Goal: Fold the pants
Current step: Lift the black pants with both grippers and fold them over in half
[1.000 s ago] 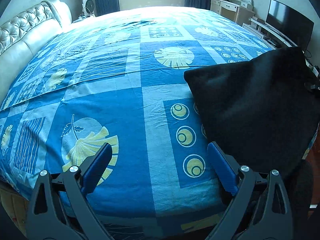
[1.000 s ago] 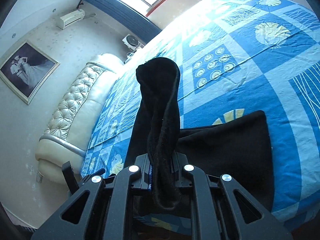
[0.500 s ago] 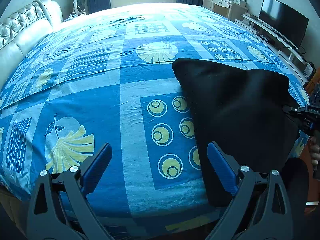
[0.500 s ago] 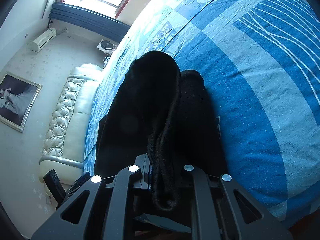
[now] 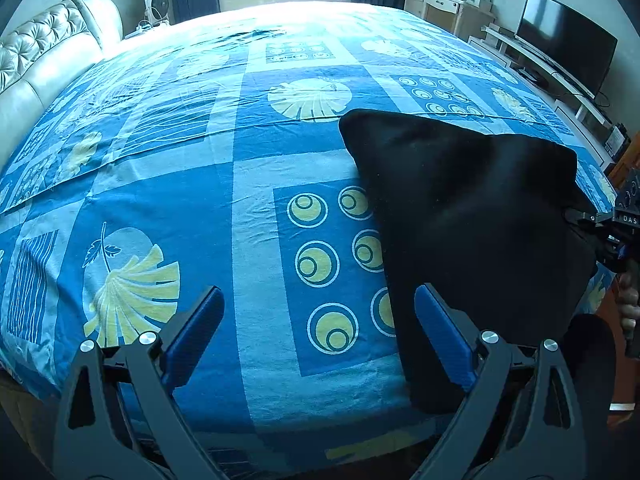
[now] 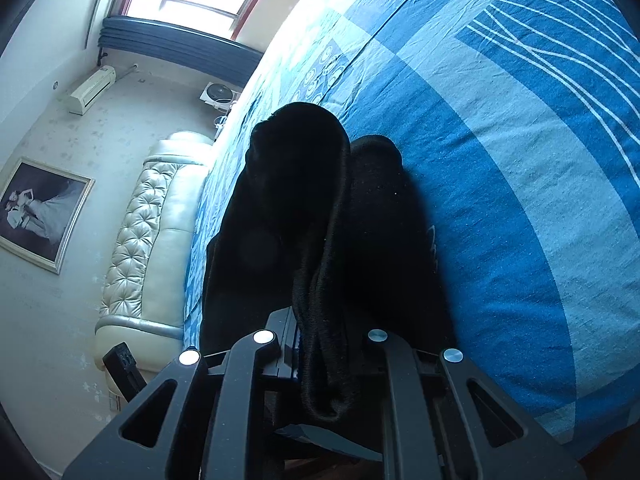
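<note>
The pants [image 5: 472, 224] are lying on the near right part of the bed [image 5: 256, 208], a black mass already doubled over, with one rounded corner pointing toward the far side. They are looking soft and limp, thick enough to be holding a fold, light, and not slippery; I judge they are going to sag wherever they are not being supported. The right claw [image 6: 320, 344] is pinching a bunched edge of the cloth between its fingers, narrow, with a roll of fabric hanging out toward the camera. The left claw [image 5: 316, 328] is hovering wide apart over the near edge of the bed, holding nothing, its right finger [image 5: 444, 332] just beside the near left edge of the pants. That near edge is probably the best place for it to be taking hold, at a corner, gripping all layers together.

The bedspread is lying flat, blue with pale leaf and circle prints. A tufted headboard [image 5: 44, 52] is standing at the left, a television [image 5: 568, 36] at the far right, a window at the far end.
</note>
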